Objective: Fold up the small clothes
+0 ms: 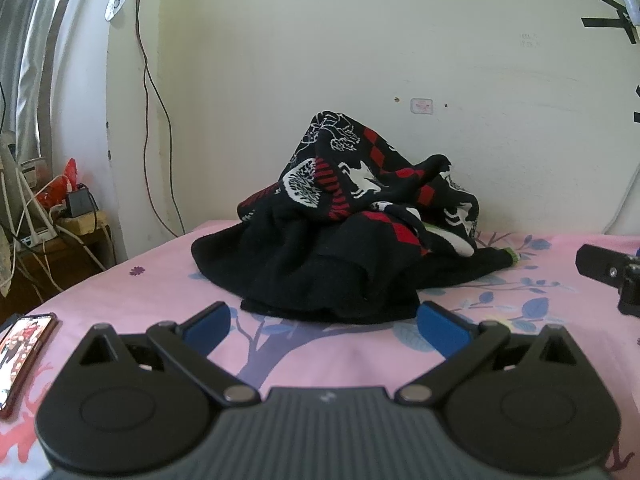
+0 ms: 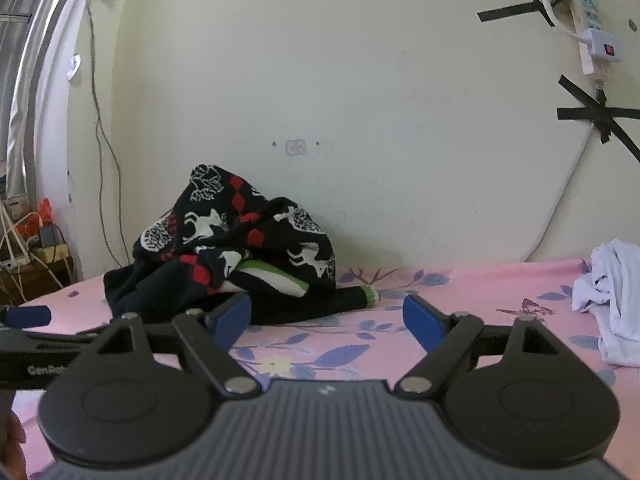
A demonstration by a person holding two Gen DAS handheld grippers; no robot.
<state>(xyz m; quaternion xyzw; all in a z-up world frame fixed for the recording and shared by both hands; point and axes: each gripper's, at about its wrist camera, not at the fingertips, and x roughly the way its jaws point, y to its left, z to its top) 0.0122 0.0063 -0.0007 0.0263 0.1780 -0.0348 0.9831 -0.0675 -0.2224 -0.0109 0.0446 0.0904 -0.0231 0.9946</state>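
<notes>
A crumpled black knit garment [image 1: 340, 220] with red diamonds and white deer and tree patterns lies heaped on the pink floral bedsheet [image 1: 160, 280], close to the wall. One sleeve with a green-and-white cuff [image 2: 370, 295] trails out to the right. My left gripper [image 1: 324, 326] is open, its blue pads either side of the heap's near black hem without pressing it. My right gripper [image 2: 328, 320] is open too, with nothing between its pads; the heap [image 2: 240, 240] lies just beyond its left pad. Part of the right gripper [image 1: 612, 276] shows at the right edge of the left wrist view.
A white garment [image 2: 612, 300] lies bunched at the bed's right side. A phone [image 1: 24, 352] rests on the sheet at near left. Past the bed's left edge is a low stand with cables and chargers [image 1: 60, 216]. A power strip [image 2: 592, 32] is taped to the wall.
</notes>
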